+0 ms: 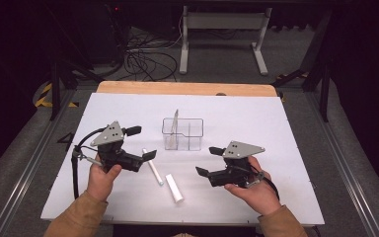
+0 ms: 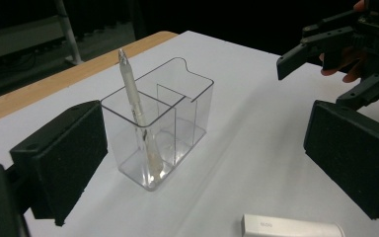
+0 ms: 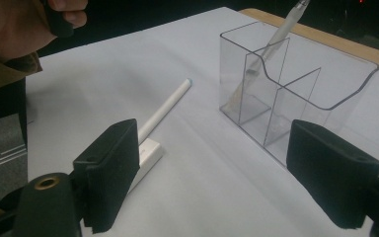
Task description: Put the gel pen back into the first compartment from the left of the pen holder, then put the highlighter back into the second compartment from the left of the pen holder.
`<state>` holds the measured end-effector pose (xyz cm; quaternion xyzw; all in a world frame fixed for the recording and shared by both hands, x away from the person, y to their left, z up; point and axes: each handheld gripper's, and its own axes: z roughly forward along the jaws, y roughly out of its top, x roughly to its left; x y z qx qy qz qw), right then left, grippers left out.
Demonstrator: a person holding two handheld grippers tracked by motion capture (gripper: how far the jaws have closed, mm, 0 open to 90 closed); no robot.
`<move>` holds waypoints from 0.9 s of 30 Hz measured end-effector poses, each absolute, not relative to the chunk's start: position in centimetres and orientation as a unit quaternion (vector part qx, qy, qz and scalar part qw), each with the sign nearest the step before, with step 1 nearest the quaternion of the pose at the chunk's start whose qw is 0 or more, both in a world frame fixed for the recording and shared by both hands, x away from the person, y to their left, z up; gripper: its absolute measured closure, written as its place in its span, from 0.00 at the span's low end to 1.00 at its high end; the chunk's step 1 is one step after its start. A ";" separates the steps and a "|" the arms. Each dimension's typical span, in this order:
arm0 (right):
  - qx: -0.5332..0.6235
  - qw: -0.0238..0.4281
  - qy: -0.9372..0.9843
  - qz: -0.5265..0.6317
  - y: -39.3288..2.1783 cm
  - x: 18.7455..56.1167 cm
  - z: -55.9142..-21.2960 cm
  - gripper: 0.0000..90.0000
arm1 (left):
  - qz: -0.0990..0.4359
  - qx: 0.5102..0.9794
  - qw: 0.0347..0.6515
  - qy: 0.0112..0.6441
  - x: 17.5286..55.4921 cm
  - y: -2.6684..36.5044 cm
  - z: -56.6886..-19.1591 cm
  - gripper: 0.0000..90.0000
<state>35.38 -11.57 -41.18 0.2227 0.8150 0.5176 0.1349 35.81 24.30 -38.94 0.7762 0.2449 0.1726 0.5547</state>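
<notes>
High view: we see the left gripper (image 1: 145,143) and right gripper (image 1: 209,161), fingers wide, empty, flanking a clear plastic divided organizer (image 1: 182,134) on the white worktop (image 1: 276,148); two white cylindrical sticks (image 1: 152,166) lie near.

Left gripper view: translucent pen (image 2: 137,111) leans upright in the end compartment.

Right gripper view: fingers wide, organizer just ahead.

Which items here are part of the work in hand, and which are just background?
In the job:
- clear organizer, divided into compartments
- pen leaning in one end compartment
- slim white pen lying flat on the table
- thicker white marker lying beside it
- left gripper and right gripper, both open, holding nothing

Lying about:
- cables on the floor
- white stand behind the table
</notes>
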 end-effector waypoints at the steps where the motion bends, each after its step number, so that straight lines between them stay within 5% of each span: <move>1: 0.220 0.136 0.815 0.518 -11.5 35.4 -41.2 0.23 | 0.176 0.776 0.555 0.242 35.6 24.5 -39.1 0.04; 17: 0.224 0.165 0.794 0.541 -11.6 35.2 -40.6 0.18 | 0.203 0.788 0.522 0.255 33.2 26.6 -40.2 0.03; 27: 0.224 0.154 0.804 0.529 -11.1 35.3 -40.7 0.25 | 0.193 0.772 0.545 0.265 31.4 28.2 -41.0 0.01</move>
